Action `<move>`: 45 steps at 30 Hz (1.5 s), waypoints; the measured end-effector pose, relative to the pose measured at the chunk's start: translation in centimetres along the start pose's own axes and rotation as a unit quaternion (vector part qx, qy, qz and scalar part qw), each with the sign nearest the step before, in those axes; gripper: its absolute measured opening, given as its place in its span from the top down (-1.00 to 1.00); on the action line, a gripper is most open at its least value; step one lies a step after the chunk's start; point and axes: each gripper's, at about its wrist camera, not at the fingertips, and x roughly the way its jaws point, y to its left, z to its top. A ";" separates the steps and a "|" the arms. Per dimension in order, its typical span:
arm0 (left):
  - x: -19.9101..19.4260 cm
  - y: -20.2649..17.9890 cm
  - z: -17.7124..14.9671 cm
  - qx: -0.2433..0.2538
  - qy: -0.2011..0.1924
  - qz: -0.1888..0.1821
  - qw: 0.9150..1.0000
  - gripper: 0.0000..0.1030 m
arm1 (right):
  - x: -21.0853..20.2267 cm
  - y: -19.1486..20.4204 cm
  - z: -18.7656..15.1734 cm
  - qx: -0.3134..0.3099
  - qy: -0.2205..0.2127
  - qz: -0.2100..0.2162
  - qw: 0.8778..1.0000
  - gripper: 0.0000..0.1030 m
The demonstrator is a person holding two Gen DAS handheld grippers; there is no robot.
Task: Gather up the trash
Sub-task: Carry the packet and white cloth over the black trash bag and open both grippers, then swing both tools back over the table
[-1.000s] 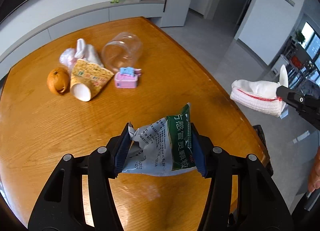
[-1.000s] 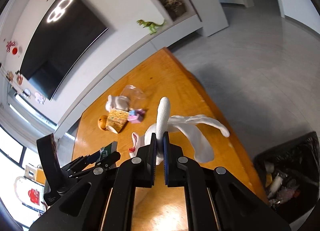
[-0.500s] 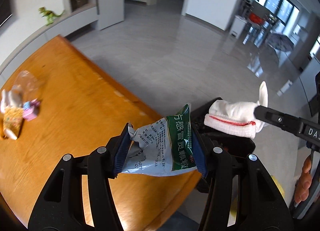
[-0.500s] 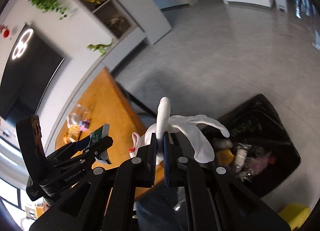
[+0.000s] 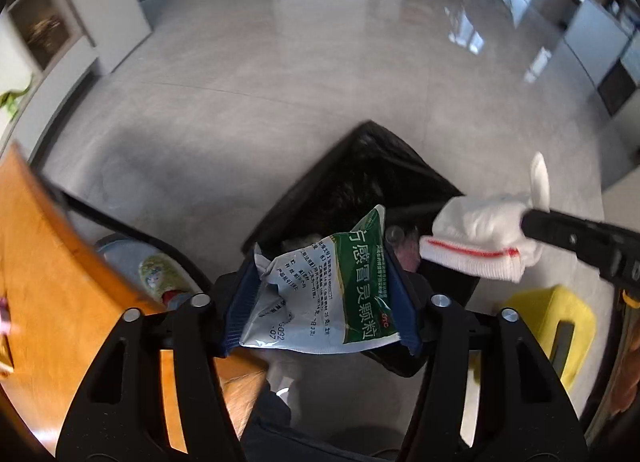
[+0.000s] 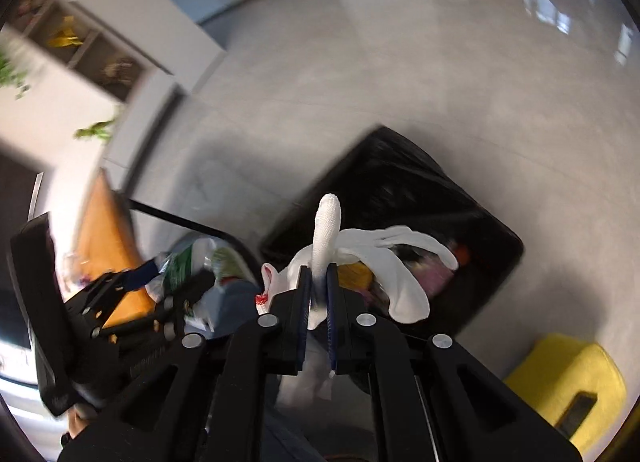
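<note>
A: What does the left view show?

B: The left tongs (image 5: 320, 294) point steeply down over a black-lined trash bin (image 5: 360, 166) on the grey floor (image 5: 280, 82). A crumpled silver and green sachet (image 5: 320, 298) with printed text sits between the two blue pads. The jaws have just been opening, and the sachet lies in the gap; whether the pads press on it now cannot be told.

A: And the other pair?

B: The right tongs (image 6: 318, 294) also hang above the bin (image 6: 400, 182). A white glove (image 6: 360, 254) with a red-trimmed cuff has one finger standing up between the pads, and the rest drapes off to the right above the bin's opening. These jaws have just been opening too. They stand only a little apart, and the glove finger runs up the gap close against the pads.

A: Is the glove seen from the left side?

B: Yes, the glove (image 5: 480, 242) shows at the tip of the right tongs (image 5: 532, 222), over the bin's far rim.

A: What lies around them?

B: The orange wooden counter (image 5: 52, 282) fills the lower left, its edge just beside the bin. A yellow stool (image 5: 560, 322) stands on the floor to the right of the bin. Coloured rubbish, blurred, already lies inside the liner.
</note>
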 end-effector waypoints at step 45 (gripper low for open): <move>-10.9 28.9 -15.8 -0.285 -0.061 0.153 0.944 -0.88 | 4.6 33.1 -7.2 -0.286 0.066 0.096 0.951 -0.31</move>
